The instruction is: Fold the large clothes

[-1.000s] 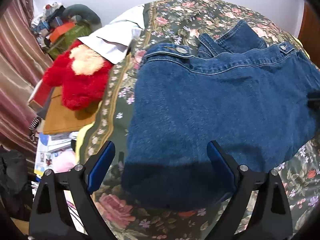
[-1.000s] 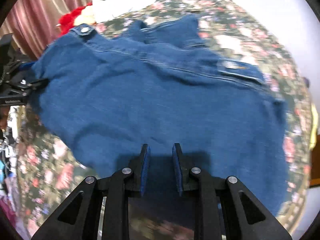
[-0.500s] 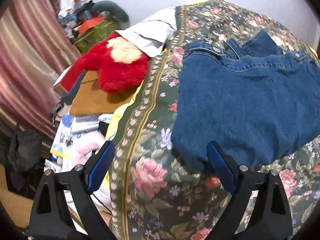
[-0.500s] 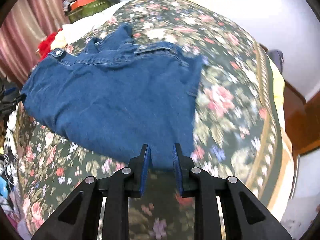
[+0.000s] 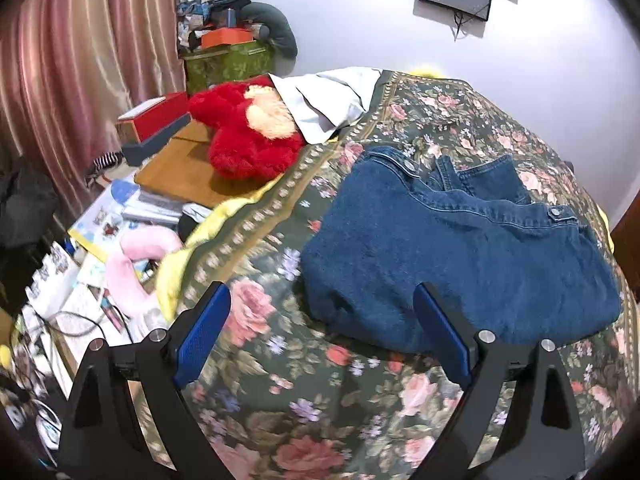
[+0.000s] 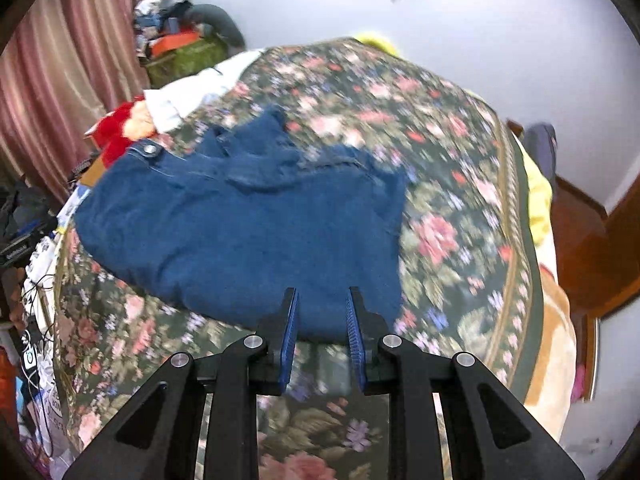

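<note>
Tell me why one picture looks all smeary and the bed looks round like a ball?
Right wrist view: the bedspread flowers and the jacket are smeared by motion blur, while the right gripper stays sharp. Left wrist view: the jacket and red plush are mostly crisp, with only slight smear near the left gripper. Both views: the fisheye lens bulges the bed and darkens the corners.

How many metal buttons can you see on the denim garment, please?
2 on the denim garment: one metal button at its far left corner, another button near the far right edge. Folds may hide others.
</note>
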